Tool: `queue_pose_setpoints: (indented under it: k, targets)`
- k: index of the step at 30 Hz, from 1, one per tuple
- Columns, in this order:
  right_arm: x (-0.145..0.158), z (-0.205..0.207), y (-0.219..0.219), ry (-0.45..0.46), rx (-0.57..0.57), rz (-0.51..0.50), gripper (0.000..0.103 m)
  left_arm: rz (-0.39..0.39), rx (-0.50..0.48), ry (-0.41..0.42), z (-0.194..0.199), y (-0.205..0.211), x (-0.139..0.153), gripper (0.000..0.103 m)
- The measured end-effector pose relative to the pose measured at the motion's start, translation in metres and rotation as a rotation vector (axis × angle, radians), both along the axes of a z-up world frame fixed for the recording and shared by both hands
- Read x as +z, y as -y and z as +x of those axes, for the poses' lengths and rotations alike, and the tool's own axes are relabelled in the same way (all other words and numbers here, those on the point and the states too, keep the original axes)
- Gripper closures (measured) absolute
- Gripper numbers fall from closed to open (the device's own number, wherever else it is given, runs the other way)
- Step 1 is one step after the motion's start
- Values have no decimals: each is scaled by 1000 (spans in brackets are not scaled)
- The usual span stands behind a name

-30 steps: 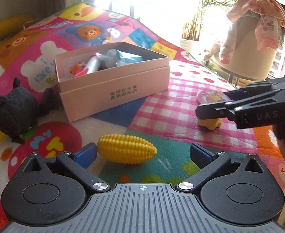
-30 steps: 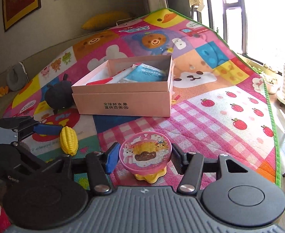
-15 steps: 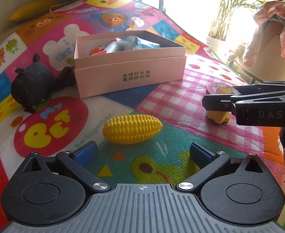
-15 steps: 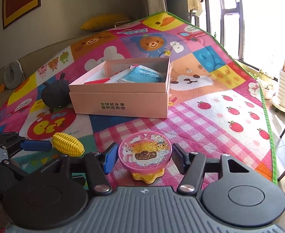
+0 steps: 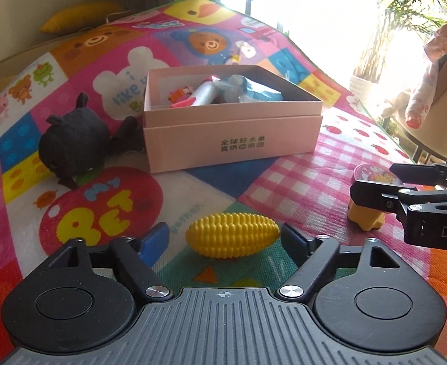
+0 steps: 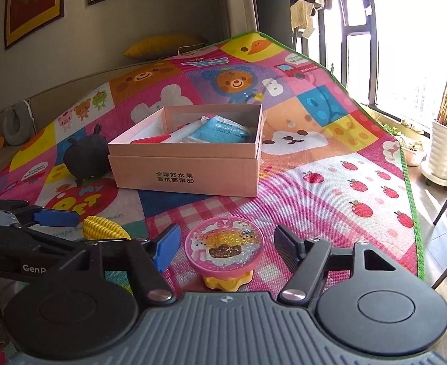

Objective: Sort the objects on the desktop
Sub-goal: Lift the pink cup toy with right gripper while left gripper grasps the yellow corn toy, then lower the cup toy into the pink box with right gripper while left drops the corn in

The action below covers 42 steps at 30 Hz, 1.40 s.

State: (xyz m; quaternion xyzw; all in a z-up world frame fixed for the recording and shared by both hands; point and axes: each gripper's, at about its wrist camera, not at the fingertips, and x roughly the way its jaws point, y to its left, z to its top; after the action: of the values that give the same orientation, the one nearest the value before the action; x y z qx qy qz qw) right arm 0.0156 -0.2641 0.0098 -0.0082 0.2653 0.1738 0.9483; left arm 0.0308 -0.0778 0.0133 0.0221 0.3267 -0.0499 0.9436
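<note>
A yellow toy corn cob [image 5: 232, 238] lies on the play mat between the jaws of my left gripper [image 5: 225, 237]. Those jaws are closing; a gap still shows at the cob's left end. A pink glitter-topped toy [image 6: 223, 245] on a yellow base stands on the mat between the jaws of my right gripper [image 6: 228, 245], which are opening with gaps on both sides. The open pink box [image 5: 232, 140] holding several items sits behind both. The right gripper [image 5: 374, 179] also shows around the pink toy [image 5: 372, 176] at the right of the left wrist view.
A black plush toy [image 5: 74, 146] lies left of the box, touching its corner. The colourful mat [image 6: 330, 200] ends at a green edge on the right, with bare floor, potted plants [image 6: 445, 149] and a chair leg beyond. A yellow cushion [image 6: 162, 45] lies at the far wall.
The left jaws have narrowed around the corn cob, and that view has rolled and drawn closer to it. The right jaws have widened away from the pink toy.
</note>
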Motion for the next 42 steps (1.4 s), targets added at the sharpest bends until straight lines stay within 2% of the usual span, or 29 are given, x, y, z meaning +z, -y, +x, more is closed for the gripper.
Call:
queue_pose_setpoints:
  k: [3, 5, 10, 13, 15, 22, 24, 26, 34, 37, 42]
  targets:
    - [-2, 0, -1, -6, 3, -3, 34, 33, 2, -1, 2, 3, -4, 25]
    - [-3, 0, -2, -10, 2, -10, 33, 27, 1, -5, 2, 1, -4, 35]
    - [-3, 0, -6, -20, 10, -27, 35, 22, -4, 6, -9, -5, 1, 35]
    - [-2, 1, -12, -37, 15, -56, 40, 20, -5, 9, -19, -9, 4, 35]
    - [-2, 0, -14, -46, 11, -70, 47, 19, -3, 15, -27, -12, 7, 35]
    - [17, -15, -16, -57, 65, -69, 47, 36, -18, 63, -52, -18, 26, 35]
    - [31, -20, -15, -68, 109, -44, 47, 47, -30, 98, -57, -17, 38, 35]
    - [51, -27, -14, -37, 134, -34, 47, 52, -36, 150, -62, -16, 55, 35]
    - [143, -38, -4, 220, 148, -1, 47, 121, -86, 365, -54, -10, 123, 35]
    - [162, -23, -2, 265, 124, 17, 47, 136, -89, 391, -35, -10, 135, 35]
    - [172, 25, -8, 241, 117, 83, 47, 158, -51, 392, 5, -26, 139, 35]
